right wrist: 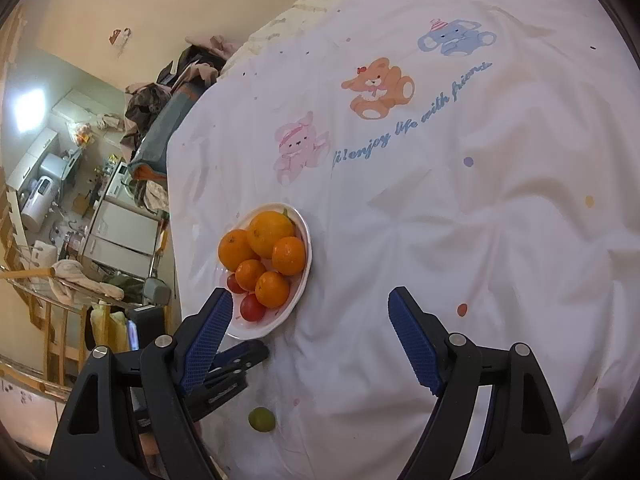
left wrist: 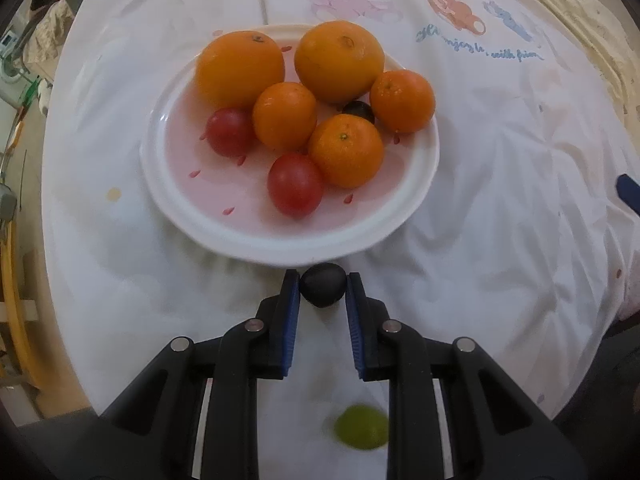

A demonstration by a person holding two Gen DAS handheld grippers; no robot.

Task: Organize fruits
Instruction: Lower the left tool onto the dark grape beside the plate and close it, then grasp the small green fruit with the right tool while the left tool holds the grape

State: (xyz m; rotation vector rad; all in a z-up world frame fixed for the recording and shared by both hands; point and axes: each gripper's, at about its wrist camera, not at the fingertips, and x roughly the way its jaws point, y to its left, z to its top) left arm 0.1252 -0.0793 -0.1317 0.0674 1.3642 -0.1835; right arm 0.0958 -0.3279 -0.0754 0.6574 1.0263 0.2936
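Observation:
A white plate point(left wrist: 180, 208) holds several oranges point(left wrist: 240, 68), two red fruits point(left wrist: 295, 184) and one dark grape point(left wrist: 359, 110). My left gripper point(left wrist: 323, 286) is shut on a dark grape point(left wrist: 323, 285), held just in front of the plate's near rim. A green grape point(left wrist: 362, 426) lies on the cloth below the left gripper. In the right wrist view the plate point(right wrist: 298, 300) sits left of centre, the green grape point(right wrist: 262, 420) lies near the left gripper's body point(right wrist: 234, 364), and my right gripper point(right wrist: 310, 300) is open and empty above the cloth.
The round table is covered by a white cloth point(right wrist: 440, 220) printed with bears and blue writing. The table's left edge point(right wrist: 172, 240) drops to a cluttered room. A blue gripper tip point(left wrist: 628, 194) shows at the right edge of the left wrist view.

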